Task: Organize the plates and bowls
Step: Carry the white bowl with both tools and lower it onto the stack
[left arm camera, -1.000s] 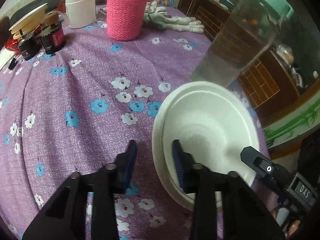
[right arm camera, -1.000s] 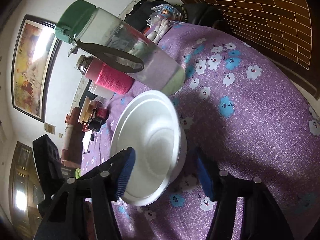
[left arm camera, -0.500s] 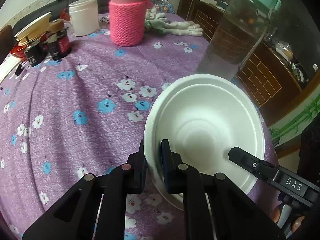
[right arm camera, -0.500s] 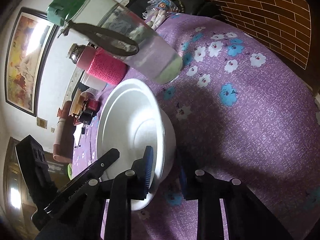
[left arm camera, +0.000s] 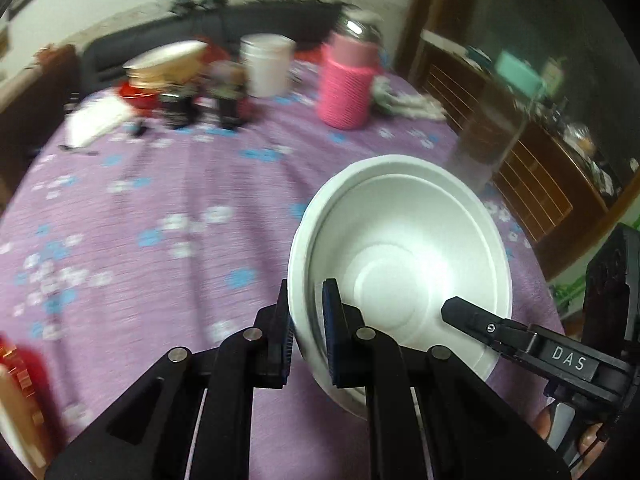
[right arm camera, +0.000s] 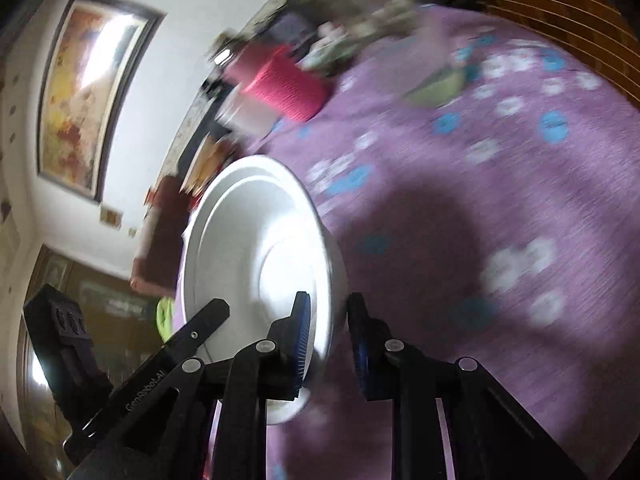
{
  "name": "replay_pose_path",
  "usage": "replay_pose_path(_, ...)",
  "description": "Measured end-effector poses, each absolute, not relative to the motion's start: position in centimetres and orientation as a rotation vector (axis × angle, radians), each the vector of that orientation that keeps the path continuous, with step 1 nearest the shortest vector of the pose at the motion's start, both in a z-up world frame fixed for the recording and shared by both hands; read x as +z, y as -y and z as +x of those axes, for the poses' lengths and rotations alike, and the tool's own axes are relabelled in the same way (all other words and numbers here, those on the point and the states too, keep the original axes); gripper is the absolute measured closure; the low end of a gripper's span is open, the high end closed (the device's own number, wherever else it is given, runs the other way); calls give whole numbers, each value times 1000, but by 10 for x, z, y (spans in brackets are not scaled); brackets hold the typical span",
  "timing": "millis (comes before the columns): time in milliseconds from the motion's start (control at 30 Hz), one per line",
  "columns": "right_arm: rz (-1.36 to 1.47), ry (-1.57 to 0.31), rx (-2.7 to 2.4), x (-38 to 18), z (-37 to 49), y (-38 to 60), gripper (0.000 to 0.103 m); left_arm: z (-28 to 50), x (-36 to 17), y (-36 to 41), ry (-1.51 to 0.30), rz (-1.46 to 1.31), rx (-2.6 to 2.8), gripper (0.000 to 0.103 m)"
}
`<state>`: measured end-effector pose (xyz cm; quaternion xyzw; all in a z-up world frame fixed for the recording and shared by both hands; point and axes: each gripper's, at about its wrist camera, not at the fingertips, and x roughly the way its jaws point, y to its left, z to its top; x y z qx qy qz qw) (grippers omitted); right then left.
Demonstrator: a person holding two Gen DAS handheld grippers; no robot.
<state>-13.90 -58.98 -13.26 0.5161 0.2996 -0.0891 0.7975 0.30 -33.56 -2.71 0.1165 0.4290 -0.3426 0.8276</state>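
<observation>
A white foam bowl, with a second rim line inside it as if two are nested, hangs tilted above the purple flowered tablecloth. My left gripper is shut on its near left rim, one pad inside and one outside. In the right wrist view the same bowl stands almost on edge. My right gripper has the bowl's wall between its closing jaws, and the pads press on it. The right gripper's black finger reaches in at the bowl's right side. The bowl casts a shadow on the cloth.
At the table's far side stand a pink knit-sleeved flask, a white jar, dark jars and a stack of plates. A clear bottle stands right of the bowl, near the table edge. White gloves lie behind.
Both grippers closed onto the bowl's rim from opposite sides. The bowl then rose off the cloth and the view pulled back from the far objects, now blurred by motion.
</observation>
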Motion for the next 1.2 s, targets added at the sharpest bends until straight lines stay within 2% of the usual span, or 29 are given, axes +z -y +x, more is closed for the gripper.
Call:
replay_pose_path(333, 889, -720, 97, -62, -82, 441, 80, -13, 27, 159, -765, 155, -470, 92)
replay_pose_path(633, 692, -772, 255, -19, -47, 312, 79, -8, 26, 38, -776, 56, -296, 91)
replay_pose_path(900, 535, -831, 271, -22, -23, 233, 79, 23, -6, -1, -849, -4, -218, 89)
replay_pose_path(1200, 446, -859, 227, -31, -17, 207, 79, 33, -22, -11, -901, -7, -207, 87)
